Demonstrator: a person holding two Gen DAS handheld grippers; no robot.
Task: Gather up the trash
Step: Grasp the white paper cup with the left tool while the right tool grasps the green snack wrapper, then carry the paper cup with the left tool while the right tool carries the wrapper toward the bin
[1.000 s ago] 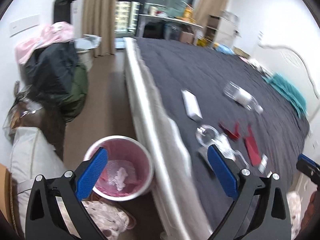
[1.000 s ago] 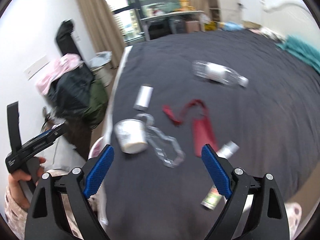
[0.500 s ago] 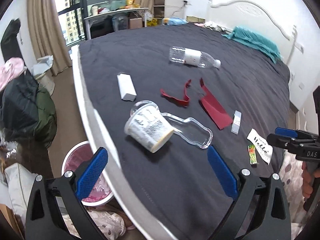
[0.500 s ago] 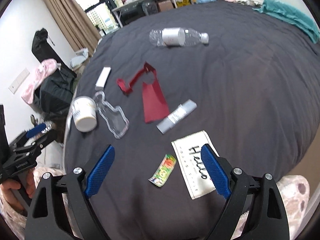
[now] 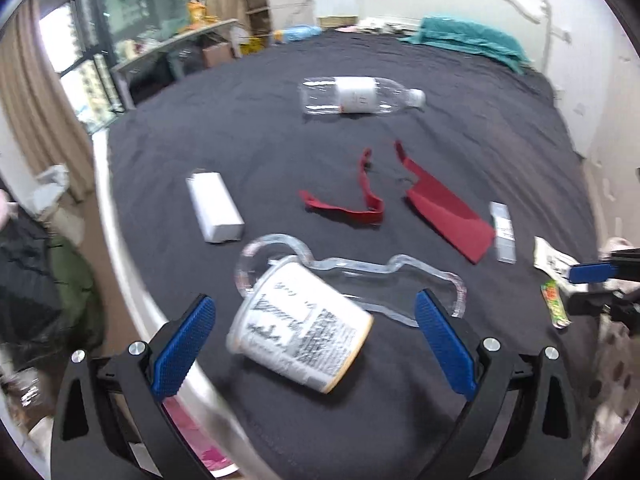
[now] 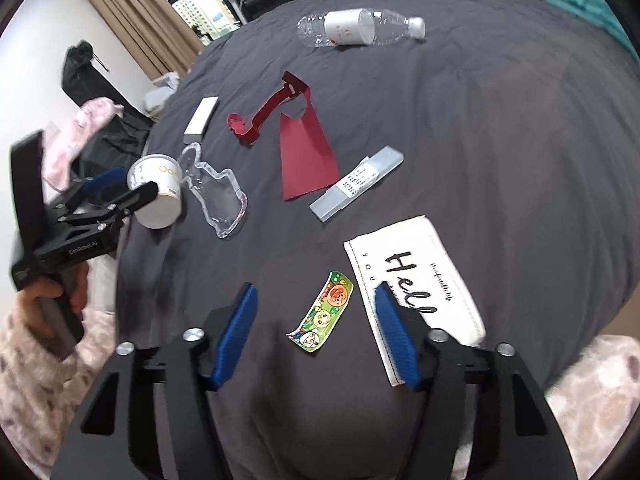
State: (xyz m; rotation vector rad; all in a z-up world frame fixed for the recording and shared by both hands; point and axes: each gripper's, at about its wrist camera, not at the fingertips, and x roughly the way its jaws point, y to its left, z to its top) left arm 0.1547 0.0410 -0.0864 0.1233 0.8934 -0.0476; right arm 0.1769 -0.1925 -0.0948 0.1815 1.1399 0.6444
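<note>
White paper cup point(image 5: 300, 332) with black print lies tipped between the wide-spread left gripper point(image 5: 316, 340) fingers; right gripper point(image 6: 316, 332) wide over a cartoon sticker point(image 6: 322, 312), beside a "Hello" card point(image 6: 412, 276).

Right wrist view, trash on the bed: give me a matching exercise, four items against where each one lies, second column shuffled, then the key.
Items
1. clear bottle
2. paper cup
3. cartoon sticker
4. Hello card

Places
A. between the open right gripper's fingers
B. far side of the bed, on its side
C. partly under the right gripper's right finger
D. tipped over at the open left gripper

Pairs: 1-B, 2-D, 3-A, 4-C
</note>
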